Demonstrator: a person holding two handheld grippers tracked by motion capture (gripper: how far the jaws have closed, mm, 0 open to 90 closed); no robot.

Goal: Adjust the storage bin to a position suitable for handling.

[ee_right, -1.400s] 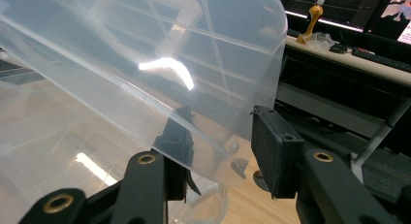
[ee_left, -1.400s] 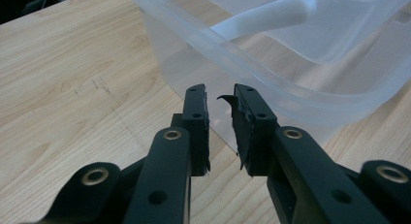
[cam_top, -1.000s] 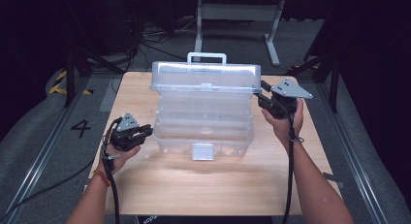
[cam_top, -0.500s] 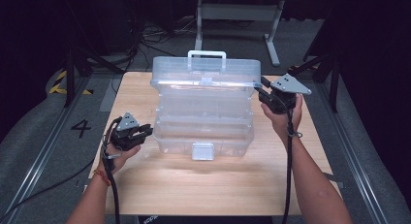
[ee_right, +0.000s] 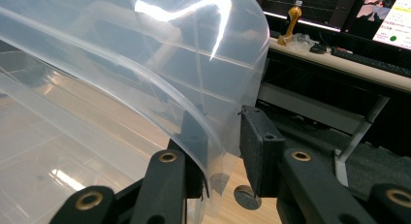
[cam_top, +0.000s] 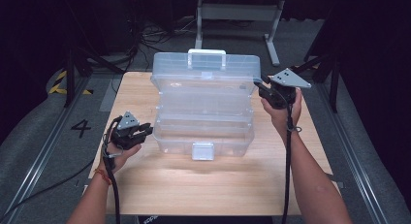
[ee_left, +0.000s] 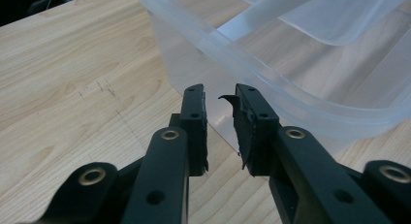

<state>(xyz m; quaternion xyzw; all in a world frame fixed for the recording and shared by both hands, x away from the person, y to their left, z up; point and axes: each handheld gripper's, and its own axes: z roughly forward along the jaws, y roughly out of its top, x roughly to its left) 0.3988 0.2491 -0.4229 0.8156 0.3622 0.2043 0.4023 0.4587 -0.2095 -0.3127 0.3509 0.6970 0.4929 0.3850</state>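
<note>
A clear plastic tiered box (cam_top: 203, 122) stands on the wooden table (cam_top: 218, 185), its lid (cam_top: 206, 71) raised at the back with a white handle (cam_top: 207, 53) on top. My left gripper (cam_top: 148, 132) sits low at the box's left end. Its jaws are a narrow gap apart, pointing at the lower tier's corner (ee_left: 228, 136), and they hold nothing. My right gripper (cam_top: 259, 88) is up at the lid's right edge. Its jaws have just been closing, with the lid's curved rim (ee_right: 203, 136) between them. One jaw is behind the clear plastic, and the other fingertip (ee_right: 254, 136) stands clear of it.
A white latch (cam_top: 202, 150) hangs on the box's front. Bare table lies in front of the box and on both sides of it. A metal stand (cam_top: 237, 10) and cables are on the floor beyond the table's far edge. A desk with a yellow bottle (ee_right: 292, 18) is behind the lid.
The lid has swung a little higher and farther back, and my right gripper has risen slightly with it. My left gripper has stayed put.
</note>
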